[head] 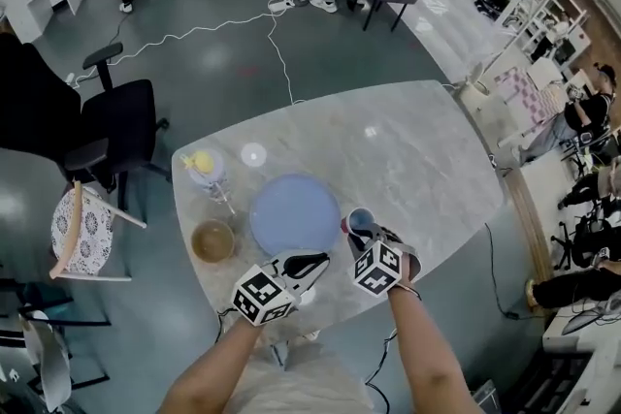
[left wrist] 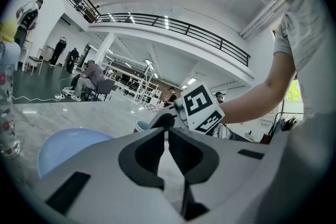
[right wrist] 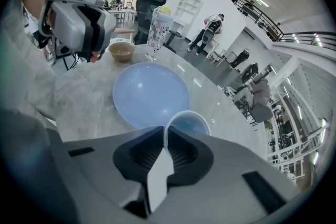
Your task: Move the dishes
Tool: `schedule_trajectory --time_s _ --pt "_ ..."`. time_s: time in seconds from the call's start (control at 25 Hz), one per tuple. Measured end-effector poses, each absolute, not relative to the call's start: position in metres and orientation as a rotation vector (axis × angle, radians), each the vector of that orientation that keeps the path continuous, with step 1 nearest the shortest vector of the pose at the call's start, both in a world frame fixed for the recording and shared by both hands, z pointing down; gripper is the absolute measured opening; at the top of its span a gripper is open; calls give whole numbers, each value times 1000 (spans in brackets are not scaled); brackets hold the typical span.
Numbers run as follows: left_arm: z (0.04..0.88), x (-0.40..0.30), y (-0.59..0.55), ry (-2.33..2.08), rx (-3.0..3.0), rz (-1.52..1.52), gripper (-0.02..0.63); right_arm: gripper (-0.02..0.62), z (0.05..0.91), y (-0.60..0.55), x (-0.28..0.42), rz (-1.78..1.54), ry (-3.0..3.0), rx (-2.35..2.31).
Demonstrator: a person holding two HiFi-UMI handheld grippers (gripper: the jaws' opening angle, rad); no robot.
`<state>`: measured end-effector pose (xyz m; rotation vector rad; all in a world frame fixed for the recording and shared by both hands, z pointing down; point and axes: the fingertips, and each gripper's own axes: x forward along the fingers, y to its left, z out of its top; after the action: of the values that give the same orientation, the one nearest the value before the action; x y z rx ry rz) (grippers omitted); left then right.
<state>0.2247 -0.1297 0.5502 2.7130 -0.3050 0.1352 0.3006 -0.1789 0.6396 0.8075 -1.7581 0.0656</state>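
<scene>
- Two hand-held grippers work over a marble worktop (head: 427,160). The right gripper (right wrist: 161,134) has its jaws closed on the near wall of a small blue cup (right wrist: 189,124), one jaw inside the rim and one outside.
- The cup is just beside the edge of a blue plate (right wrist: 149,93), on the plate's right in the head view.
- The left gripper (left wrist: 168,132) hangs near the plate's front edge, jaws pressed together and holding nothing.
- A brown bowl (head: 213,240) and a patterned tumbler (head: 206,168) with a yellow top stand to the plate's left.
</scene>
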Motion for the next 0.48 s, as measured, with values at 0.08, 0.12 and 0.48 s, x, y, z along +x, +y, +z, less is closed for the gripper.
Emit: schedule_trajectory --time_s 0.08,0.12,0.48 --pt "552 213 -134 -336 2708 134 21 43 640 -192 287 46 -1771 783" --pt "552 208 -136 -351 2705 136 21 43 640 -198 281 38 -1778 770" --pt "567 153 -155 -488 2667 140 21 43 663 -245 234 4 -1800 654"
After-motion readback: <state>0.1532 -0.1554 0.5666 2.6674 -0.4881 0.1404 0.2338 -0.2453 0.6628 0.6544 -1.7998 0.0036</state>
